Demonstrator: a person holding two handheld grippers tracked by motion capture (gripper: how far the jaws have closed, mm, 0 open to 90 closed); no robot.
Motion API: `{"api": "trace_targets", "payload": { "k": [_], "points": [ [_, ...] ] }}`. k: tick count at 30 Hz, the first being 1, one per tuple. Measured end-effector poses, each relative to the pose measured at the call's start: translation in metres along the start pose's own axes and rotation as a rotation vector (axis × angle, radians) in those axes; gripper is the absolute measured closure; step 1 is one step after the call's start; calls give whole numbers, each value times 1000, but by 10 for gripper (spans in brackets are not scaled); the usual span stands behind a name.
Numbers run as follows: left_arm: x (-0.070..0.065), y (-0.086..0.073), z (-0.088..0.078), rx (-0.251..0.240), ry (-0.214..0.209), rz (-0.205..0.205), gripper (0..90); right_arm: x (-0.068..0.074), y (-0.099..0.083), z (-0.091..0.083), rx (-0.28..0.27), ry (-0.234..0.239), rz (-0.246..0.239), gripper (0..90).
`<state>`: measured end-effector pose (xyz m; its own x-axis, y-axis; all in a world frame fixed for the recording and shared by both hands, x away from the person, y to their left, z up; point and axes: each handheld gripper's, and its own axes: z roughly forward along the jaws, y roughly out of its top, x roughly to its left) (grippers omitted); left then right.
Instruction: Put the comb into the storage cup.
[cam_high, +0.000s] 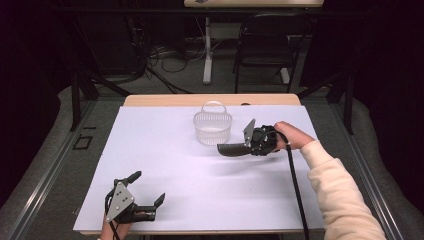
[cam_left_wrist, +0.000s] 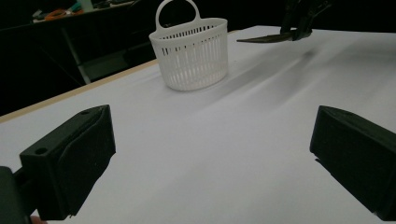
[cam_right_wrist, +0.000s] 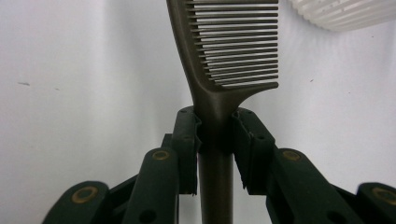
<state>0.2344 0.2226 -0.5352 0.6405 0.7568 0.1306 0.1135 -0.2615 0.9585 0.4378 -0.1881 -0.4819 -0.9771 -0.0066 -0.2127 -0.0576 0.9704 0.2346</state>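
Comb being carried toward the basket

The right gripper (cam_right_wrist: 215, 135) is clamping a dark comb (cam_right_wrist: 229, 51) by its handle, teeth end jutting ahead of the jaws, above the table (cam_high: 165, 165); the white basket (cam_high: 213, 127) is sitting just ahead and to one side. The left gripper (cam_high: 148, 189) is resting with jaws spread, holding nothing. The narrow handle grip risks the comb pivoting or catching the rim.

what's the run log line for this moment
right hand-held gripper: shut on comb | comb: off table, beside basket | left hand-held gripper: open, empty
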Motion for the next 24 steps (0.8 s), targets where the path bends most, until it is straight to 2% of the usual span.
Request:
{"api": "trace_targets", "payload": {
  "k": [4, 13, 14, 16, 24],
  "points": [
    [0, 0, 0, 0, 1, 2, 0, 1, -1, -5, -26, 2, 22, 716],
    [0, 0, 0, 1, 1, 2, 0, 5, -9, -12, -135, -8, 72, 716],
    [0, 0, 0, 0, 1, 1, 0, 5, -9, -13, -140, -12, 64, 716],
    [0, 0, 0, 0, 1, 1, 0, 7, -12, -14, -172, -15, 88, 716],
    [0, 0, 0, 0, 2, 0, 0, 13, -20, -16, -212, -33, 133, 716]
  ]
}}
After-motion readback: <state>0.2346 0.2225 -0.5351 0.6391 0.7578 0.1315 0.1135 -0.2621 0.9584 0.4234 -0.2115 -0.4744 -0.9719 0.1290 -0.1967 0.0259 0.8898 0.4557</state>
